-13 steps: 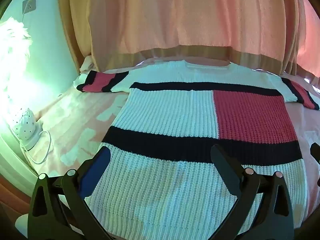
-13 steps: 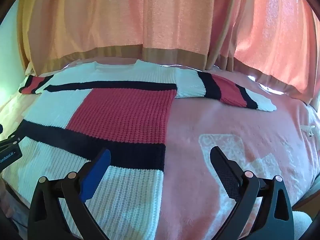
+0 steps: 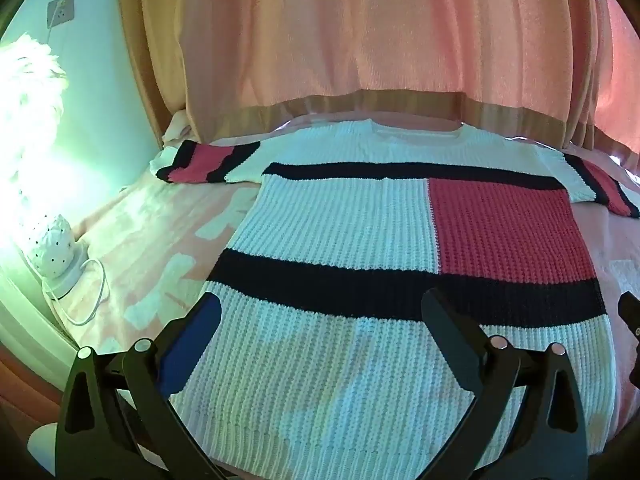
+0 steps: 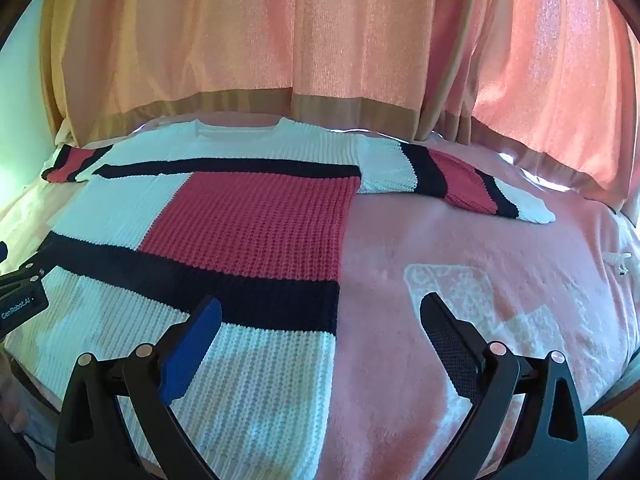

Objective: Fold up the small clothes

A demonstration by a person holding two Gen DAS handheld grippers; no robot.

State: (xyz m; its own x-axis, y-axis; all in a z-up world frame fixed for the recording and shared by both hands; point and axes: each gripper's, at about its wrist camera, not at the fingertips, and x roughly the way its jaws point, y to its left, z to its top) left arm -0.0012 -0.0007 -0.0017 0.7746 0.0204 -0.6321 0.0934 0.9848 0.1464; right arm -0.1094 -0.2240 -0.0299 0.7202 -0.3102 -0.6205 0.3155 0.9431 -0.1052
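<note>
Nothing is shifting since the earlier frame: both tongs, left point(image 3: 320, 312) and right point(image 4: 320, 312), are hovering spread over the sweater point(image 3: 400, 280), which is lying flat on the bed point(image 4: 460, 248), sleeves outstretched. No fold made; everything remains.

Black gripper point(image 3: 320, 312) frame, blue pad, silver screws.

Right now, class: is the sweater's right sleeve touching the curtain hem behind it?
Apart. The right wrist view shows a strip of pink blanket between the right sleeve and the curtain hem.
</note>
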